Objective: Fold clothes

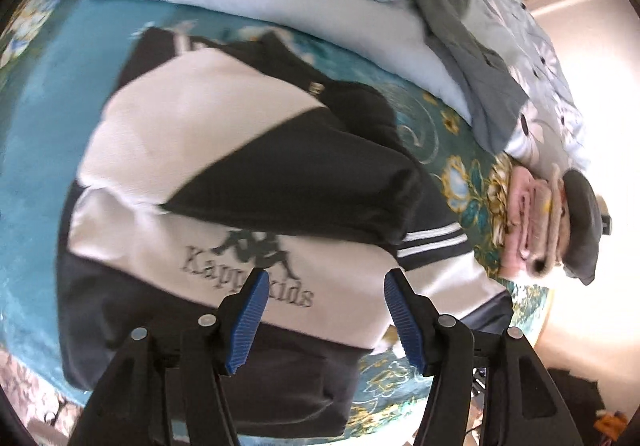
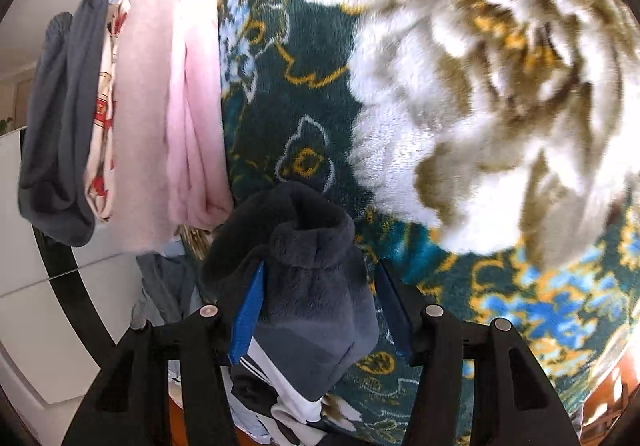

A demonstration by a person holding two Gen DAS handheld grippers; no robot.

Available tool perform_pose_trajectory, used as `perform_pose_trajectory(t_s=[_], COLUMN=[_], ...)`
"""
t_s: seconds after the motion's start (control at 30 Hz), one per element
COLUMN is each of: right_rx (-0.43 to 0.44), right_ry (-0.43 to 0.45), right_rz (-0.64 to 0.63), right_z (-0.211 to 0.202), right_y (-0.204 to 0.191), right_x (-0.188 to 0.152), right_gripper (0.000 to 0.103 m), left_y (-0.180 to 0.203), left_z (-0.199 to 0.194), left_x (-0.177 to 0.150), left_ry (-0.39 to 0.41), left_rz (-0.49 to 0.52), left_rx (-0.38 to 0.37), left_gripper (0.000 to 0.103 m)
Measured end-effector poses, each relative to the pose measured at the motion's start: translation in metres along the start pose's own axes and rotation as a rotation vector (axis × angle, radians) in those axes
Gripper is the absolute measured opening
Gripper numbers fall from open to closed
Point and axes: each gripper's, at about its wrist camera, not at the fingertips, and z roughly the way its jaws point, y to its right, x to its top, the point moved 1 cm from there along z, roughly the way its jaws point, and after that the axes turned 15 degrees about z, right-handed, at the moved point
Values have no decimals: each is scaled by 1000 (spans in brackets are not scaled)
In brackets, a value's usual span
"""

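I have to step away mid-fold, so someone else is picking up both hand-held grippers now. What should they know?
Left hand-held gripper: open, empty, hovering over the black-and-white Kappa Kids jacket on the teal floral blanket.
Right hand-held gripper: dark fleece part of the jacket lies between its jaws; whether they grip it, I cannot tell.
Done: a folded stack (grey, printed, pink) lies at the blanket's edge; one sleeve is folded across the jacket.
Left: finish folding the jacket, add it to the stack.

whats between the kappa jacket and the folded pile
Only bare floral blanket separates the jacket from the pile, in the left wrist view.
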Motion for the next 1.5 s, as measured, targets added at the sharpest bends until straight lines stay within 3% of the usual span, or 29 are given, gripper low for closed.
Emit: perform_pose_trajectory(t_s=[0.07,0.1,0.2,0.33,0.53,0.67,0.8,1.0,1.17,1.37,1.5], right_rx=[-3,-7,-18,43,83,143,166,95,-115,-328,-400], right_ry=[2,13,45,107,85,-38,-185,-387,-495,-512,-509], right_rz=[-10,-40,-132,-297,-708,-909,-1036,-1174,-1316,-1414,-1452], right_z=[1,-2,-13,-47,-55,-20,31,126,218,282,298], right_y=[-7,-15,-38,-80,-157,-200,-216,-199,-138,-66,-46], right_x=[-1,-4,-14,-48,-171,-276,-377,-518,-601,-627,-629], right_gripper=[46,34,20,19,19,19,19,19,19,19,22], left_y=[-8,-10,-16,-20,-51,-87,-131,-203,-251,-286,-301], left_z=[-8,-10,-17,-23,-44,-63,-84,-103,-106,-103,-97], left_x=[-2,-3,-4,-4,-6,-12,-23,-51,-78,-93,-93], left_ry=[14,21,33,38,70,104,139,165,156,129,110], left_rz=[-32,-47,-74,-69,-102,-155,-210,-310,-397,-420,-426], left_rx=[-4,-8,-21,-38,-60,-77,-80,-72,-81,-77,-83], left_gripper=[64,64,64,64,64,64,64,65,65,65,65])
